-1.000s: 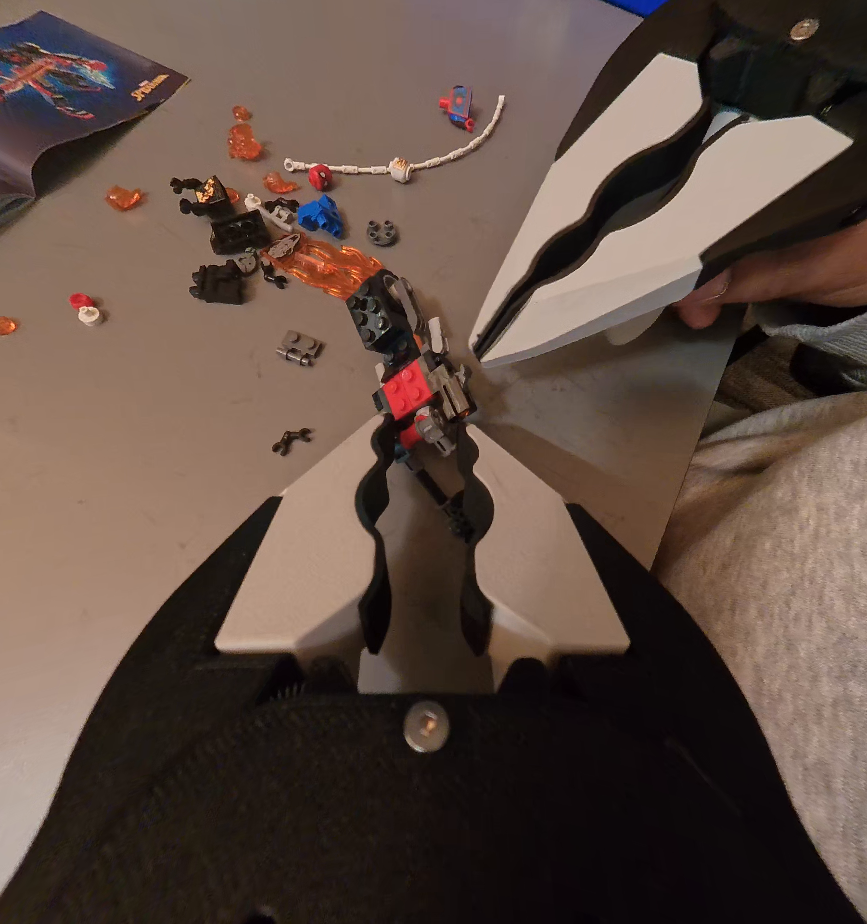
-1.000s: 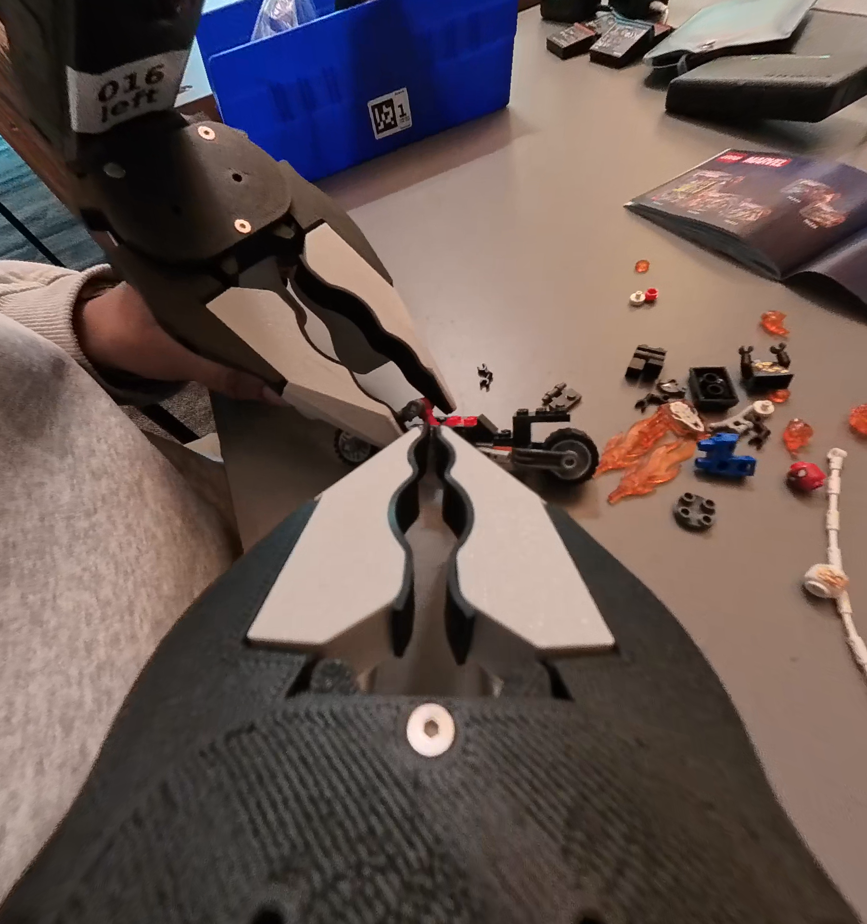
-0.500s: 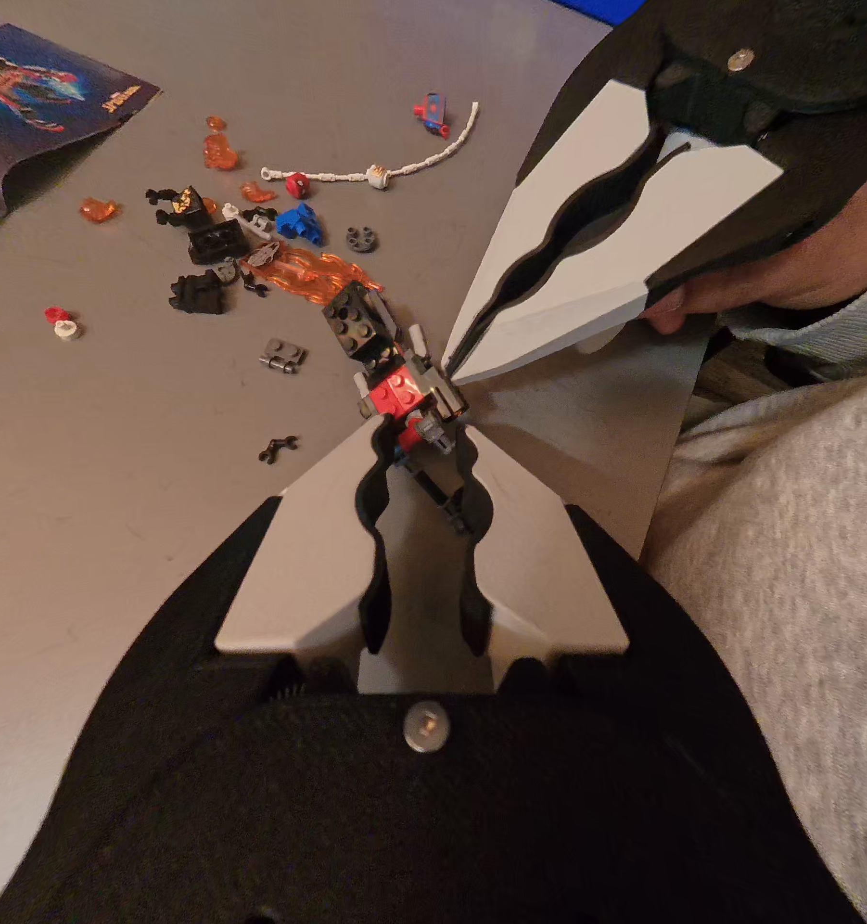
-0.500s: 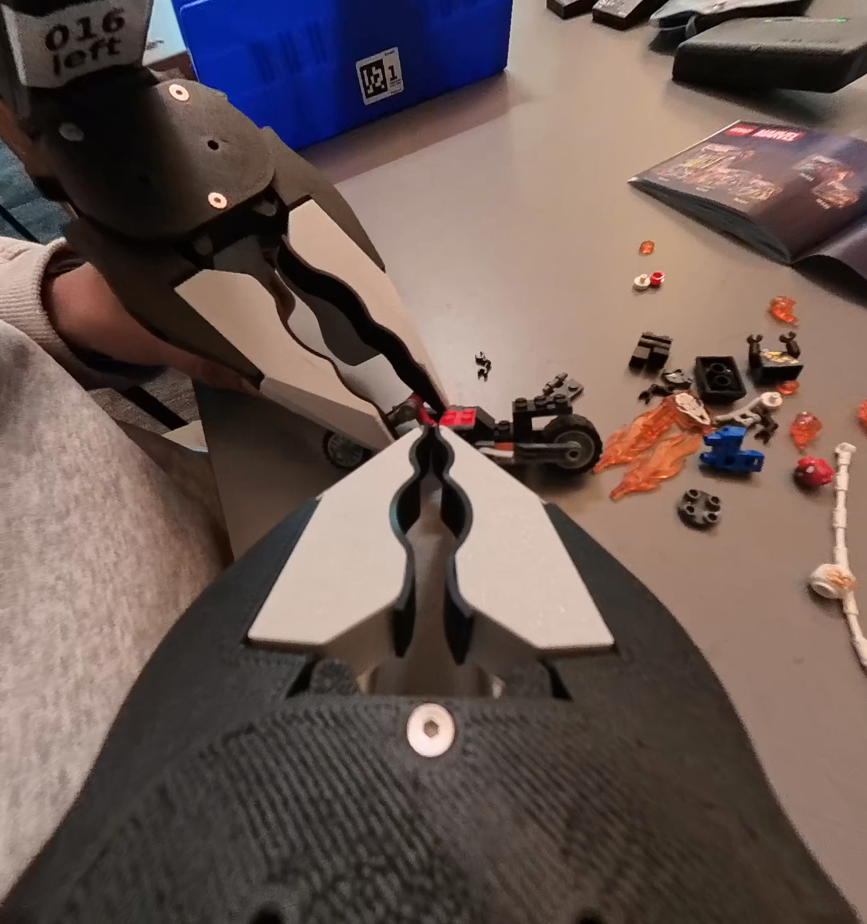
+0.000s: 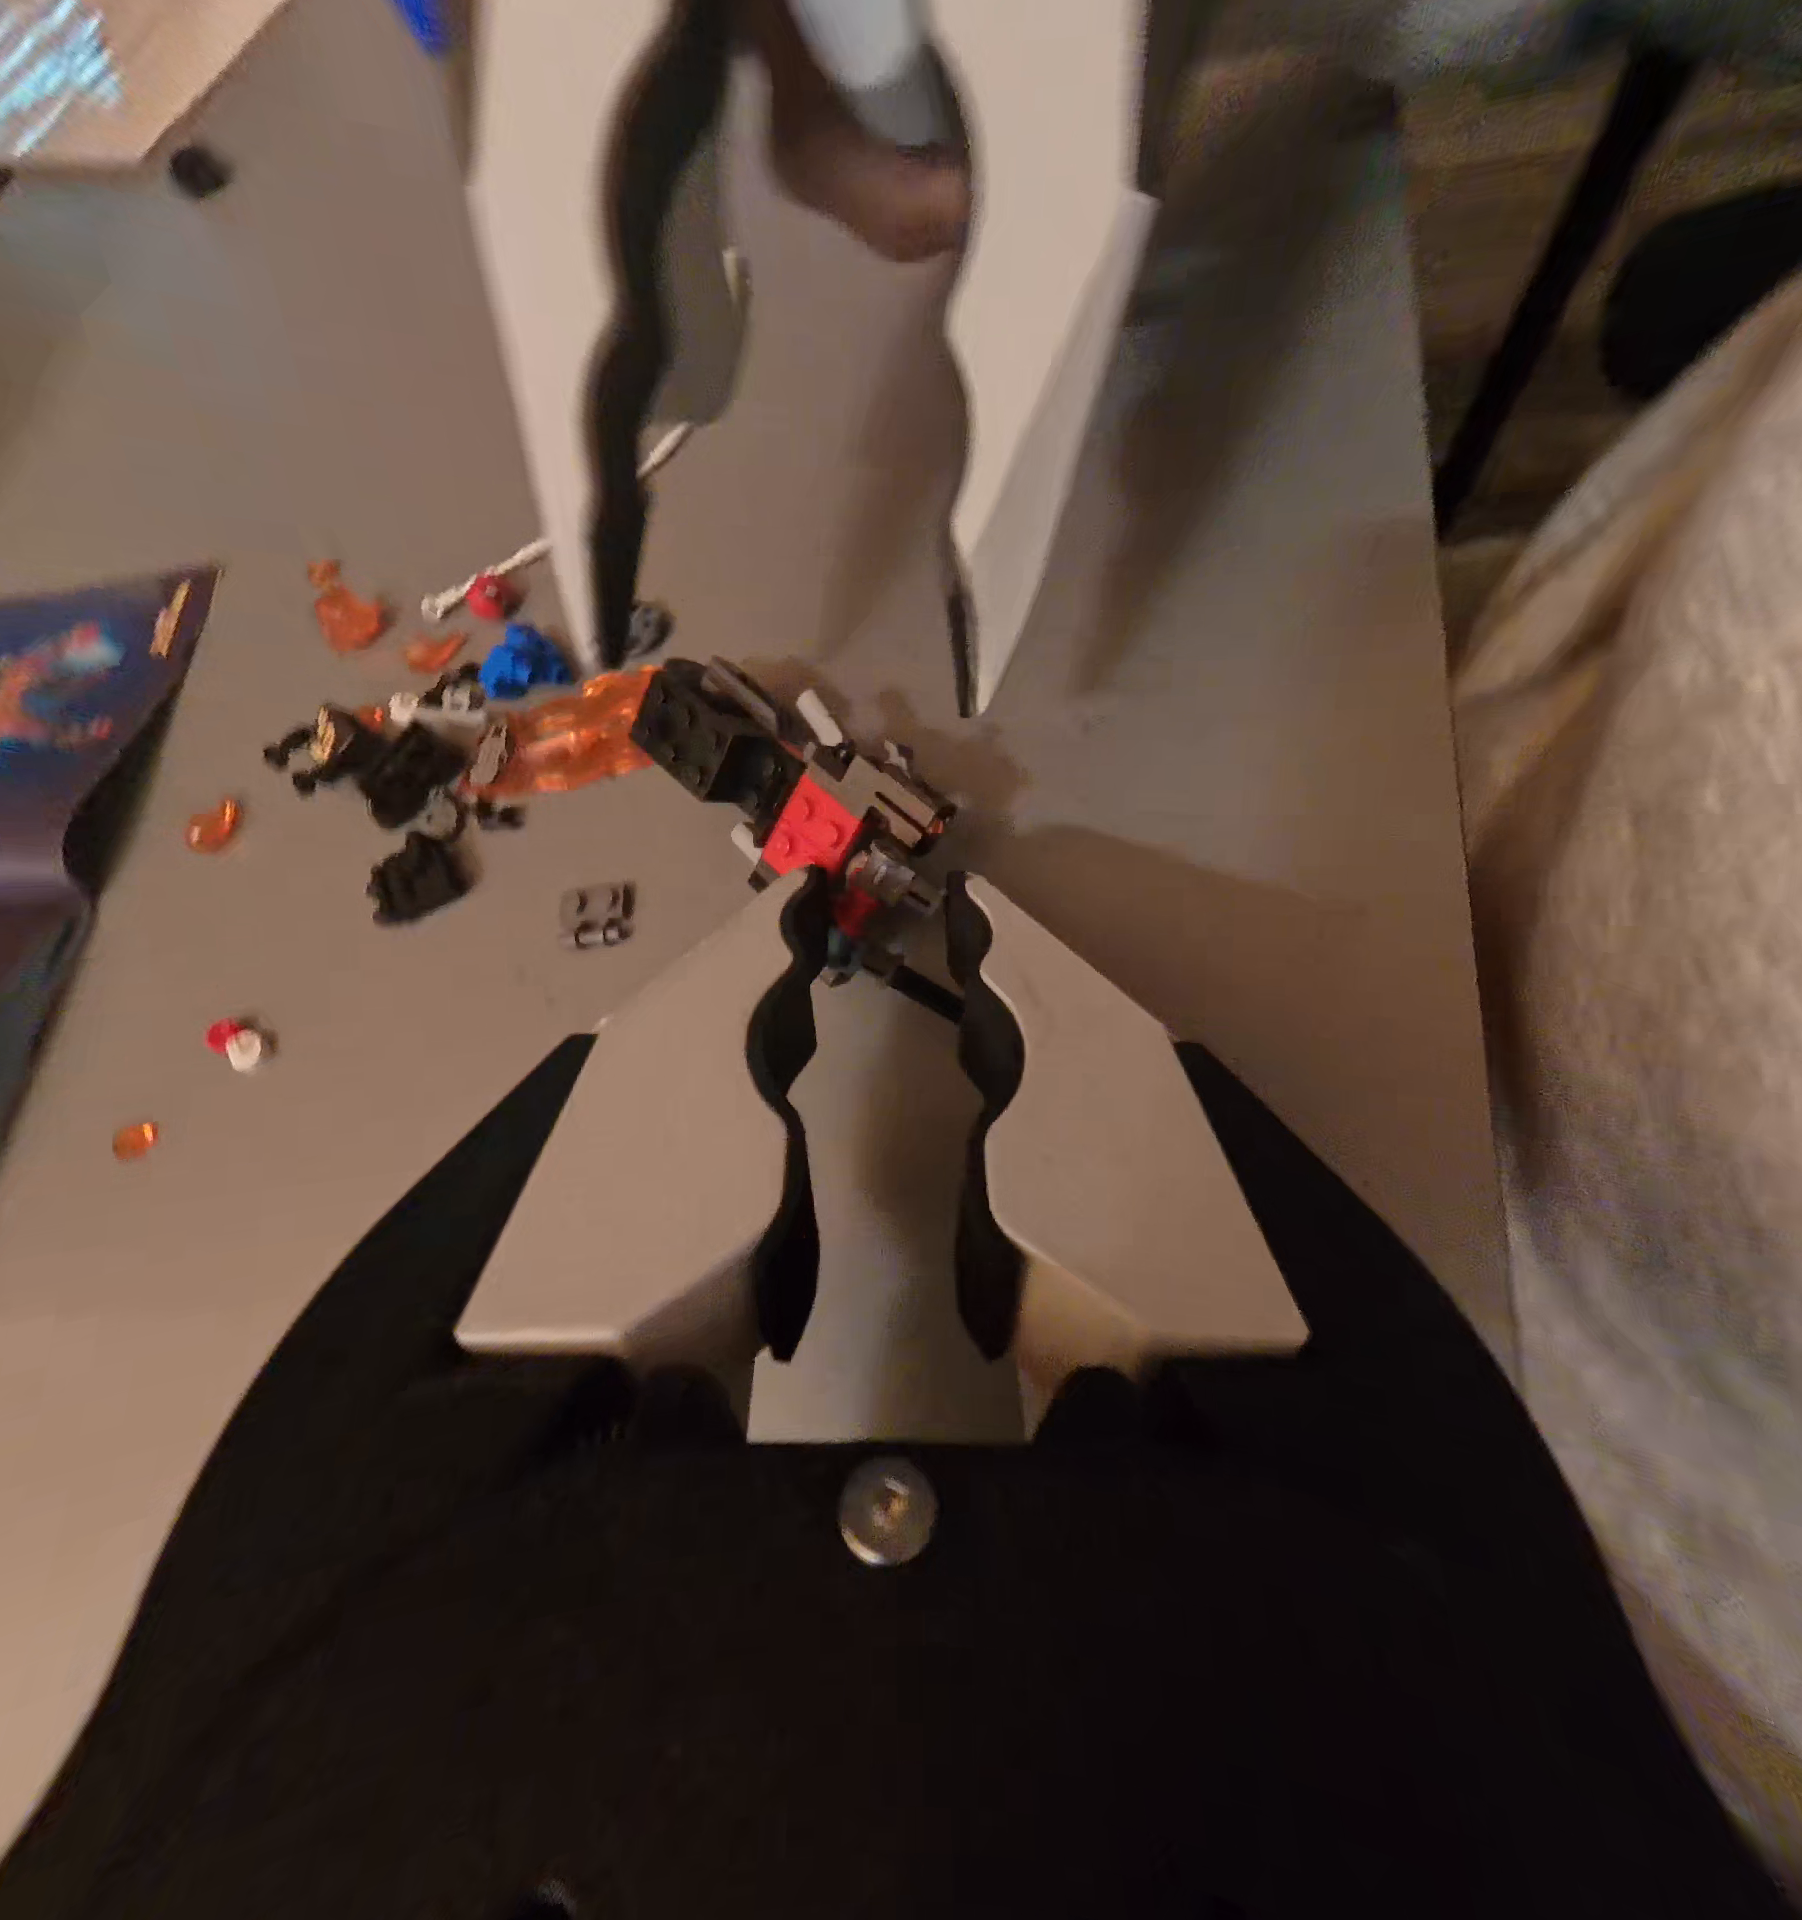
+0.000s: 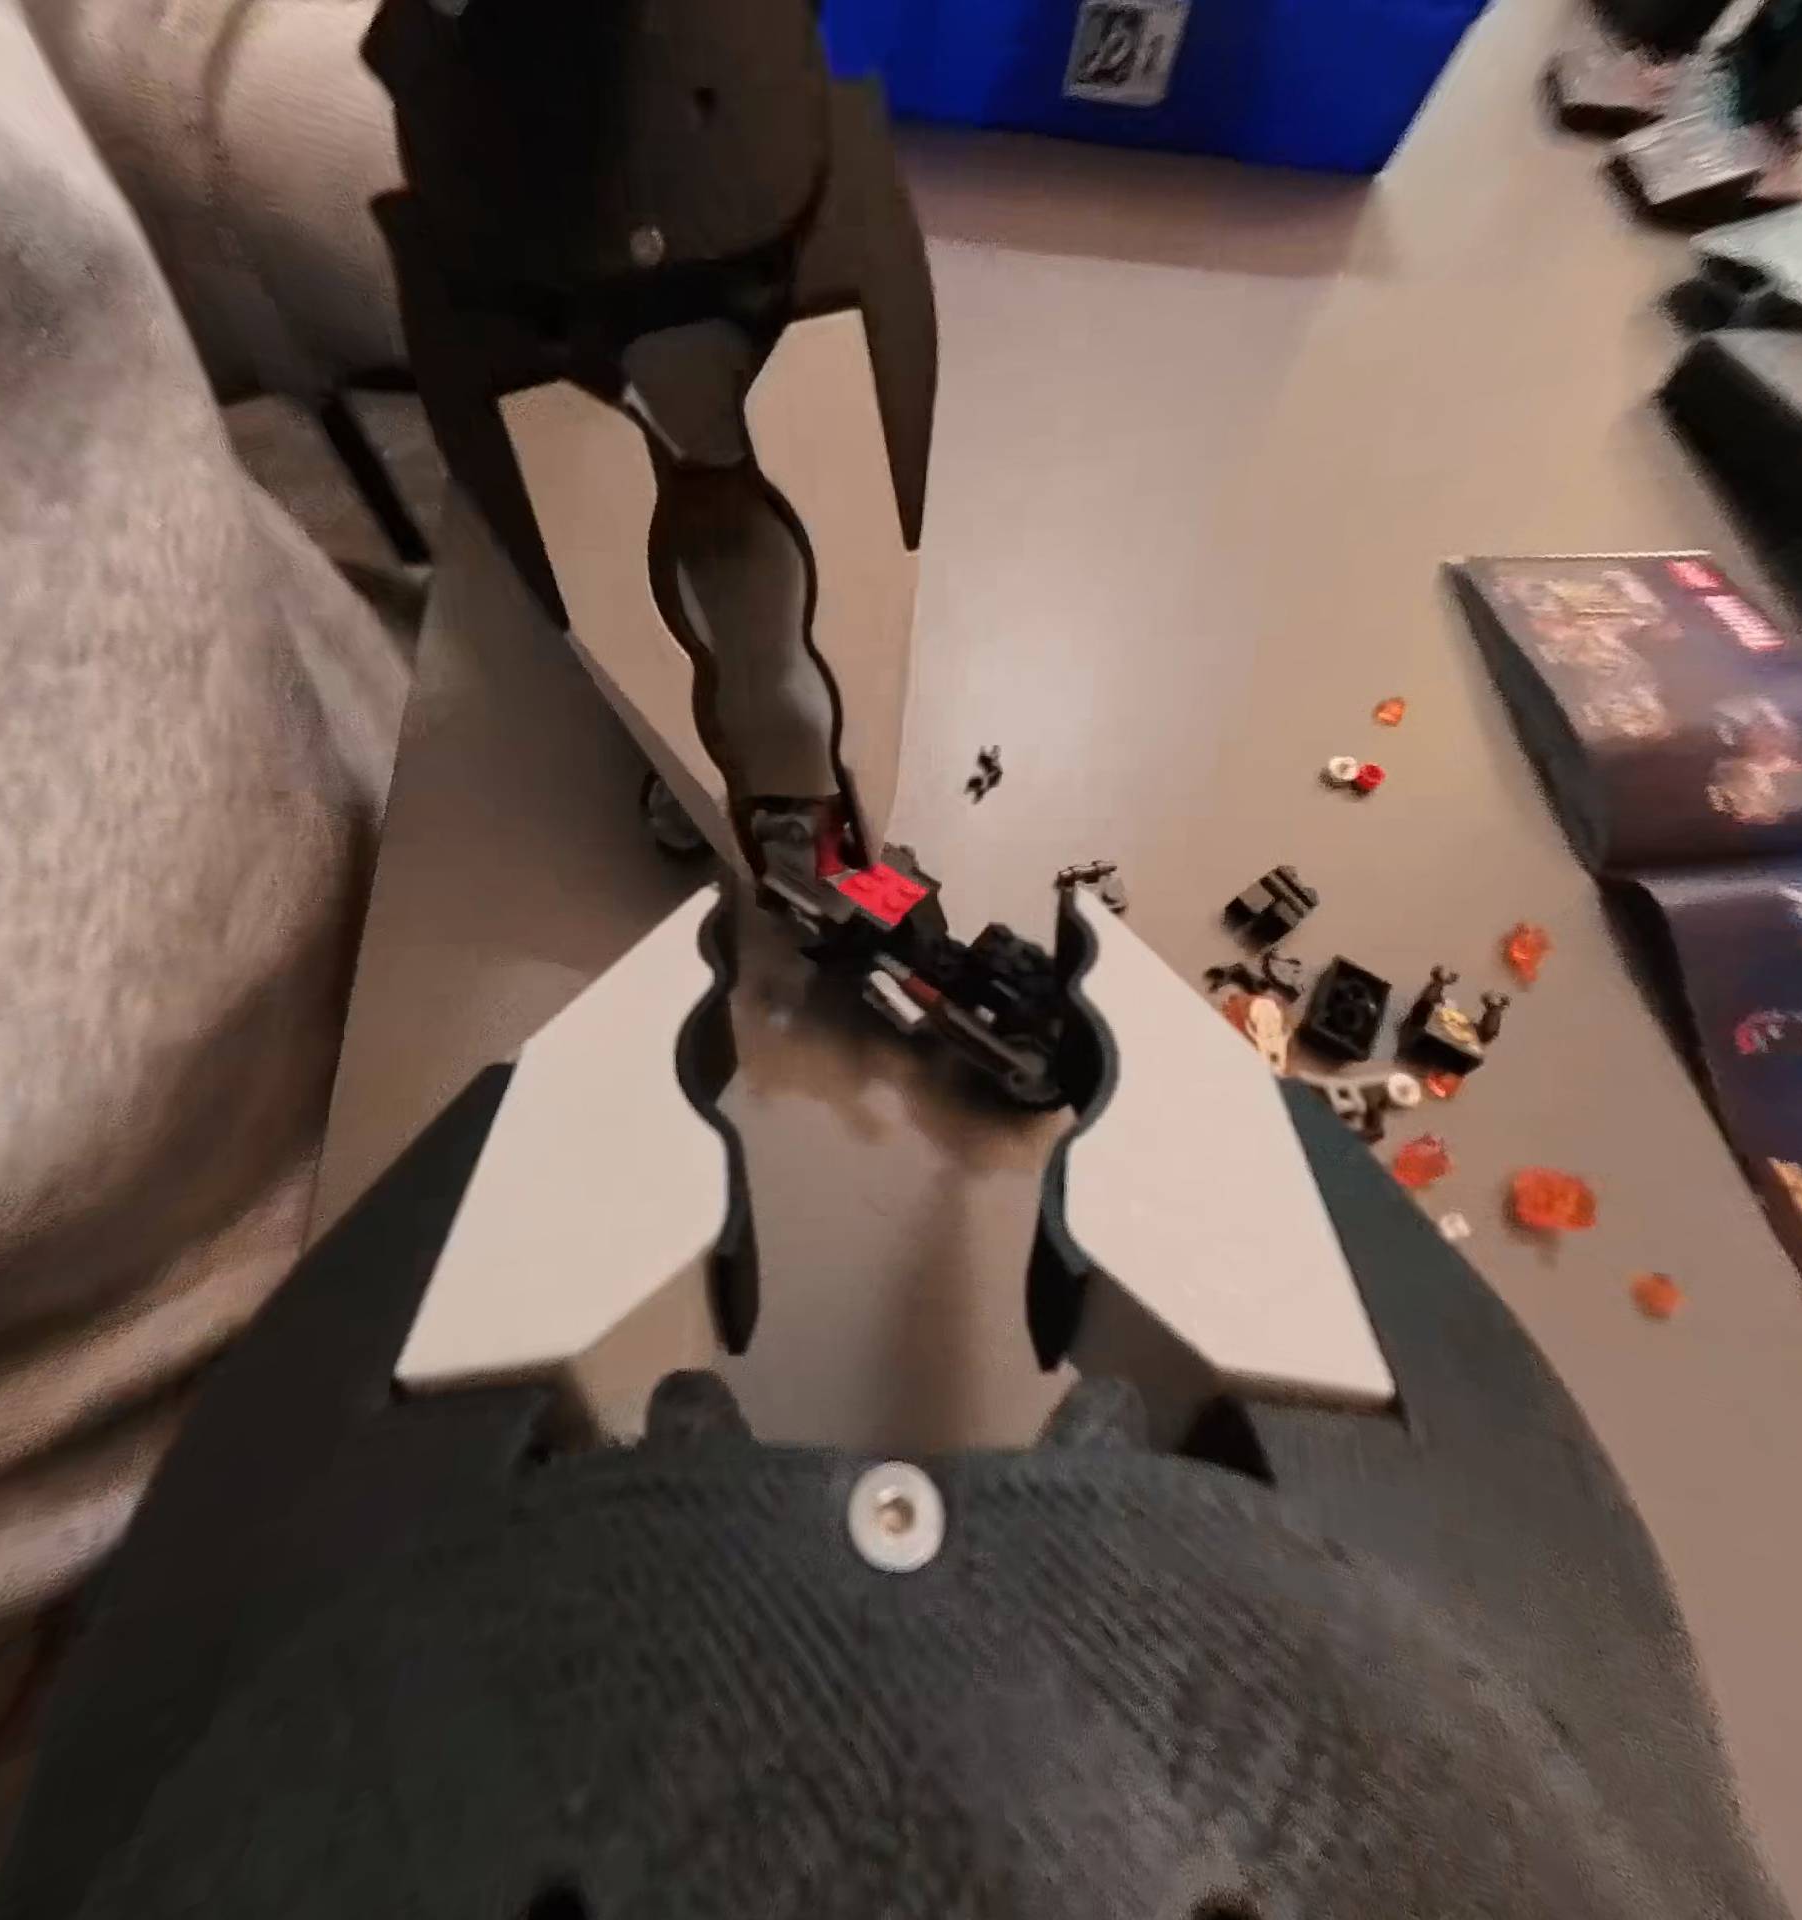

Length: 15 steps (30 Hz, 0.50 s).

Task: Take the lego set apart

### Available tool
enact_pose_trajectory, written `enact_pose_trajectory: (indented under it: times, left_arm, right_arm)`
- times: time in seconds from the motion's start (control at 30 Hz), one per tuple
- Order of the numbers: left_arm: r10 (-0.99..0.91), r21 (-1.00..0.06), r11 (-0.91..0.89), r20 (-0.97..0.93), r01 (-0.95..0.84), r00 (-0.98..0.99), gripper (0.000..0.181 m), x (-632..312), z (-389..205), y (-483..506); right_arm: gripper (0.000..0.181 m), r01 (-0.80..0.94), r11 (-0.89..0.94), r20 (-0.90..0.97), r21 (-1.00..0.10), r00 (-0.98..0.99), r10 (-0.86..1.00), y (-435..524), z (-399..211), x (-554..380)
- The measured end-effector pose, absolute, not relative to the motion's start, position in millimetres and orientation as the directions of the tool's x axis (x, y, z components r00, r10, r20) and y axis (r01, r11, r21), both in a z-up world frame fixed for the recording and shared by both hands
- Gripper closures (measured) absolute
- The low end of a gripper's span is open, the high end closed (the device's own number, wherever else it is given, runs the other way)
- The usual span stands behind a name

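Observation:
The lego motorbike [image 5: 803, 810], black and grey with a red plate on top, is held just above the grey table. My left gripper [image 5: 874, 904] is shut on its rear end. It shows in the right wrist view [image 6: 809, 842] coming down from above onto the bike [image 6: 938, 966]. My right gripper [image 6: 897, 912] is open, with one finger on each side of the bike's front half; I cannot tell if they touch it. In the left wrist view the right gripper [image 5: 790, 681] faces mine from the far side, blurred.
Loose pieces [image 5: 429, 769] lie left of the bike: orange flames [image 5: 564, 738], black and blue parts, a white chain. They also show in the right wrist view [image 6: 1344, 1008]. A booklet [image 6: 1707, 748] lies beyond. A blue bin [image 6: 1136, 83] stands behind. The table edge and a grey sleeve [image 5: 1655, 935] are close. My right fingertips sit around 4 centimeters from my left ones.
My right gripper has opened and swung round to face the left gripper, its fingers now on either side of the bike's front. The left gripper keeps its hold.

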<state>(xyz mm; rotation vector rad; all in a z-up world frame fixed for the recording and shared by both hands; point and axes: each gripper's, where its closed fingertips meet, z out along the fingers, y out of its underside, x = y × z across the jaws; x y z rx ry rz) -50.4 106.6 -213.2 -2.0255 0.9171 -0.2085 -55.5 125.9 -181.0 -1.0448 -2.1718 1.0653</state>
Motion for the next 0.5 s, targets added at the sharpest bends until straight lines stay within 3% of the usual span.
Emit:
enact_pose_trajectory:
  times: [0.03, 0.1, 0.23, 0.37, 0.4, 0.5]
  left_arm:
    - [-0.710, -0.773, -0.310, -0.199, -0.553, 0.676, 0.161, -48.7, -213.2, 106.3]
    - [-0.764, -0.763, -0.258, -0.215, -0.593, 0.608, 0.160, -45.1, -212.9, 105.4]
    - [-0.811, -0.707, -0.147, -0.314, -0.691, 0.494, 0.164, -38.8, -212.0, 105.9]
    - [-0.798, -0.704, -0.178, -0.305, -0.688, 0.519, 0.161, -41.2, -212.2, 110.4]
    - [-0.787, -0.715, -0.201, -0.290, -0.670, 0.545, 0.155, -43.8, -211.4, 110.7]
    - [-0.734, -0.775, -0.261, -0.228, -0.575, 0.640, 0.153, -52.6, -203.3, 109.5]
  right_arm:
    - [0.115, 0.434, 0.419, 0.068, -0.798, -0.626, 0.777, 125.7, -183.2, -55.9]
    - [0.105, 0.468, 0.477, 0.000, -0.743, -0.713, 0.701, 123.6, -190.7, -54.7]
    - [0.106, 0.439, 0.644, -0.058, -0.626, -0.850, 0.523, 115.6, -207.0, -49.9]
    - [0.125, 0.444, 0.764, -0.105, -0.469, -0.886, 0.451, 116.7, -229.2, -42.2]
    - [0.136, 0.443, 0.770, -0.085, -0.459, -0.885, 0.458, 119.0, -229.4, -43.9]
    - [0.143, 0.517, 0.728, -0.105, -0.450, -0.840, 0.532, 125.5, -228.2, -40.0]
